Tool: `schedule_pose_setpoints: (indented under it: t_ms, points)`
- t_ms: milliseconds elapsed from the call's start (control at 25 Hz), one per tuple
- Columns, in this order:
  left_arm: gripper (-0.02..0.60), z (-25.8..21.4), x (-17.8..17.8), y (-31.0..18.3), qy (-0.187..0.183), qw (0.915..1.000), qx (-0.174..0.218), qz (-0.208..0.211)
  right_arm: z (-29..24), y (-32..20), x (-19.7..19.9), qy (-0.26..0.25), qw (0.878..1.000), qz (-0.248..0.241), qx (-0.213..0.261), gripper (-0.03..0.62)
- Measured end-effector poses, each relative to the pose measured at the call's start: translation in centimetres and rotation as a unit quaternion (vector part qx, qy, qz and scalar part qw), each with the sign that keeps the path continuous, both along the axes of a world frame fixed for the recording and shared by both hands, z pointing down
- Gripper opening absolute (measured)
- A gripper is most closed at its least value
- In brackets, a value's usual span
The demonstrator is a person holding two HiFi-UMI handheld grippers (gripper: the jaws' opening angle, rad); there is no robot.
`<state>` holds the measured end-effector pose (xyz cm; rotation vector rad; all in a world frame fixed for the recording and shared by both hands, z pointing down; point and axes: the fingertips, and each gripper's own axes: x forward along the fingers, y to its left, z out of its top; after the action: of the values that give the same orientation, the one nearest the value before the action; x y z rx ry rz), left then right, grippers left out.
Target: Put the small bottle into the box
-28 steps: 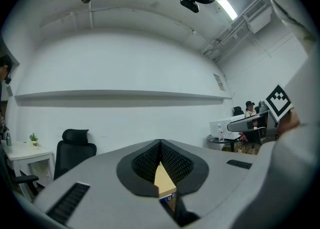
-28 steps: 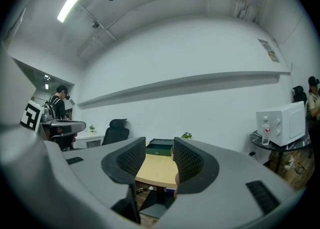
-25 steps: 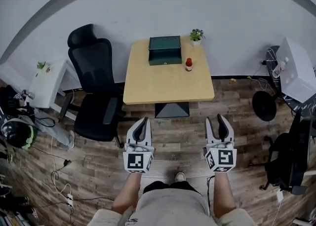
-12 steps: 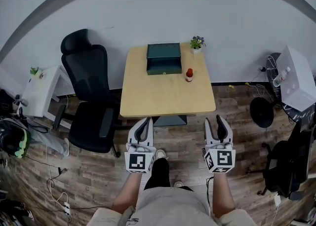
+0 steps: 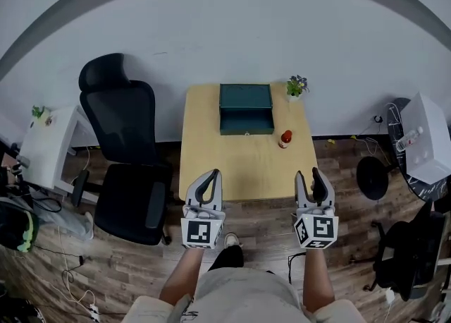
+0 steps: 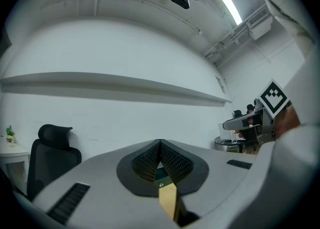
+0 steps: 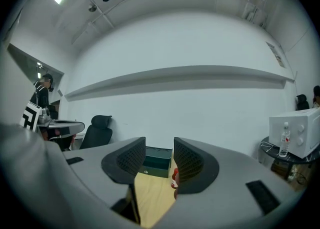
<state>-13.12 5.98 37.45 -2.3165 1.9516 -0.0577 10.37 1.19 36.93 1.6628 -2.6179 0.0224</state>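
The small red bottle (image 5: 285, 138) stands on the light wooden surface (image 5: 232, 166), just near-right of the dark green box (image 5: 245, 108) — probably light, rigid and tippy, best pinched around its body. The right gripper (image 5: 314, 175) gapes wide and empty — the left gripper (image 5: 206, 177) is closed on nothing.

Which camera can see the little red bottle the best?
The head view. There the small bottle shows whole, standing on the table by the near right corner of the green box. The right gripper view shows only a sliver of it behind a jaw. The left gripper view does not show it.
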Motion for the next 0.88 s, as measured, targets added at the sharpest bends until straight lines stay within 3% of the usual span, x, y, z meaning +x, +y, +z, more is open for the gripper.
schedule_pose_setpoints:
  t_ms: [240, 440, 680, 880]
  points:
    - [0.006, -0.2, -3.7, -4.9, 0.008, 0.9997, 0.021, 0.013, -0.2, -4.5, -3.6, 0.009, 1.0, 0.007, 0.001, 0.19]
    - [0.006, 0.4, -4.9, -7.6, 0.005, 0.9996, 0.0, 0.028, -0.2, -6.9, -5.0, 0.013, 1.0, 0.02, 0.005, 0.19]
    - [0.006, 0.2, -4.6, -10.3, 0.003, 0.9989, 0.022, 0.04, 0.9, -8.7, -4.6, 0.012, 0.999, 0.034, -0.004, 0.19]
    - [0.006, 1.1, -3.1, -12.6, 0.001, 0.9986, 0.001, 0.052, 2.3, -10.9, -4.0, 0.011, 0.999, 0.038, -0.013, 0.19]
